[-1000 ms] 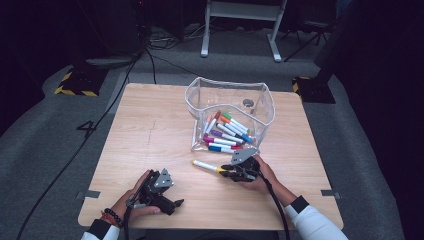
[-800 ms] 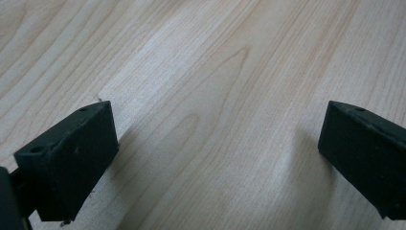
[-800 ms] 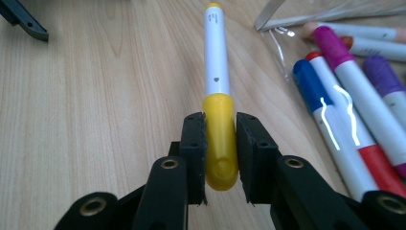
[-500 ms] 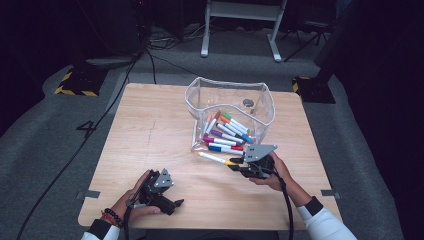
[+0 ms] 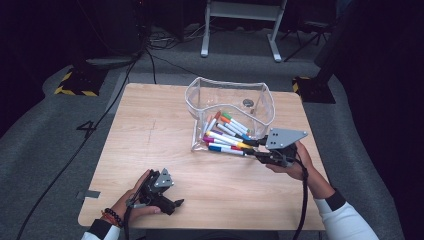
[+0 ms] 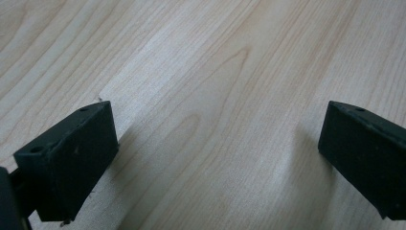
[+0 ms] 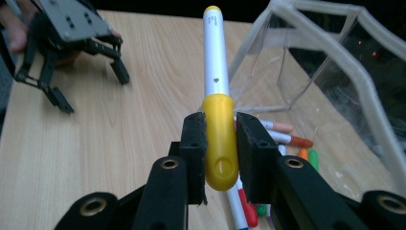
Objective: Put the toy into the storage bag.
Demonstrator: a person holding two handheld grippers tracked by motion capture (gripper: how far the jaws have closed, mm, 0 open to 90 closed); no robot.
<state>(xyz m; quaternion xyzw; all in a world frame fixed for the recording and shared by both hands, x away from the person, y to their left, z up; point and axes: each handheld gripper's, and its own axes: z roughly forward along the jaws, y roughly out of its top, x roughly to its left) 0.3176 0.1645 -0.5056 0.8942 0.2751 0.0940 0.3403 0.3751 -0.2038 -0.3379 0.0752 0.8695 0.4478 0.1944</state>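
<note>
Since a second ago the right gripper point(image 5: 256, 149) has carried the yellow-capped marker point(image 5: 239, 145) from the open table towards the far right, up to the mouth of the clear plastic bin point(image 5: 230, 90), where the other markers point(image 5: 225, 131) lie heaped. Its jaws are clamped on the marker's yellow cap, as the right gripper view shows point(image 7: 219, 139), and the white barrel runs straight out ahead of the jaws, ending in a yellow tip. In the high view the marker lies roughly level, just to the left of the gripper, over the near edge of the marker heap.

Near the table's point(image 5: 150, 125) near left corner, the left gripper point(image 5: 172, 205) has stayed put, resting on the wood in the person's left hand point(image 5: 131, 202). Its jaws stand wide apart with nothing between them but bare wood grain.
</note>
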